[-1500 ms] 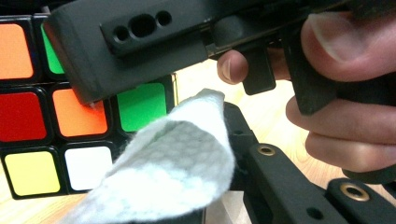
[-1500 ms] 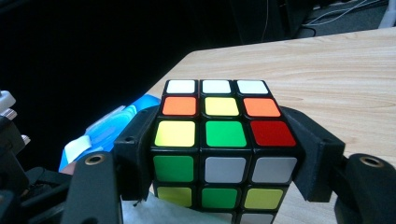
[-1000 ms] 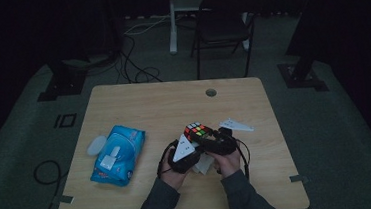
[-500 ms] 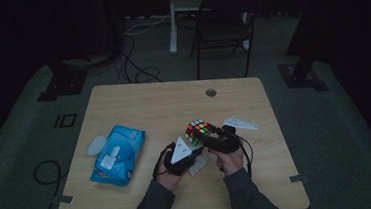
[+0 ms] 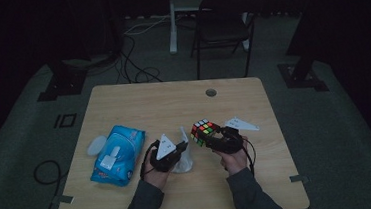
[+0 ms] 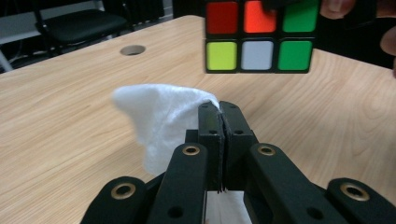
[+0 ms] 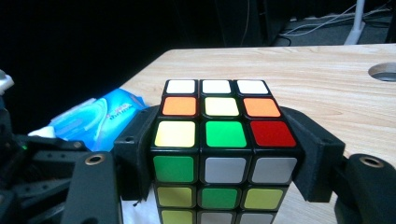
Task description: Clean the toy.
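on the light wooden table (image 5: 138,108) in a dark room, the right gripper (image 5: 215,138) clamps a scrambled multicoloured puzzle cube (image 5: 204,130) held above the tabletop, the left gripper (image 5: 179,148) pinches a white wipe (image 6: 161,116), and the blue wipes pack (image 7: 95,119) shows print too blurred to read in the right gripper view.

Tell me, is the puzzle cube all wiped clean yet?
Not yet, it seems. Done: a white wipe is out of the blue pack and pinched in the left gripper. In hand: the right gripper clamps the cube above the table. Left: wipe and cube are apart, so the wiping looks still to do.
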A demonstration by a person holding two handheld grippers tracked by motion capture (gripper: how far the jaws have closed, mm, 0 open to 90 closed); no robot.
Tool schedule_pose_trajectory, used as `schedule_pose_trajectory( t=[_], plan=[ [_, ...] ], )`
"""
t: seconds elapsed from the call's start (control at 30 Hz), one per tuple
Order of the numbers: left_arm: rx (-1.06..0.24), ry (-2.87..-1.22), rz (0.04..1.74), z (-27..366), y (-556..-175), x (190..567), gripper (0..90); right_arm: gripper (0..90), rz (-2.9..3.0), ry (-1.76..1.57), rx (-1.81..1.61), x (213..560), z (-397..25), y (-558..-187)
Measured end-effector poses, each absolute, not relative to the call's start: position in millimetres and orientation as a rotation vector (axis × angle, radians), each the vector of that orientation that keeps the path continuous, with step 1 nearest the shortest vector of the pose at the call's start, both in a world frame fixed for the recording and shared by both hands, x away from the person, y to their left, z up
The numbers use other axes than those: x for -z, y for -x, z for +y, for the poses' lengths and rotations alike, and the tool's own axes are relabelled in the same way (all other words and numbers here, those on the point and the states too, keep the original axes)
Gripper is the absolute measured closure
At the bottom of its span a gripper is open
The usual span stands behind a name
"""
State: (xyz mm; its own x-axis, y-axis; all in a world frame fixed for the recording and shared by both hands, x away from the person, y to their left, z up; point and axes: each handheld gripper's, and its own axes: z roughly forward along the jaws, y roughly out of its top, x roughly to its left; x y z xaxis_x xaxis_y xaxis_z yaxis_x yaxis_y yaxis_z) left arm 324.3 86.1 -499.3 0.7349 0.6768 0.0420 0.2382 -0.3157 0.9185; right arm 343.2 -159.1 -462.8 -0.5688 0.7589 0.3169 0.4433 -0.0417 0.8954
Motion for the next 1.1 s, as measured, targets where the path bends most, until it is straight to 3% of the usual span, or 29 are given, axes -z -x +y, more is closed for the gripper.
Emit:
schedule_pose_trajectory(
  t=[0.57, 1.1],
  plan=[
    [-0.634, -1.912, 0.886, 126.2, -334.1, 504.2, 89.3, 34.1, 1.98, -1.222, -1.462, 483.3, -169.7, -351.2],
    [-0.651, -1.894, 0.97, 142.1, -338.8, 508.5, 86.9, 34.0, 2.01, -1.203, -1.292, 509.0, -176.4, -363.1]
  ],
)
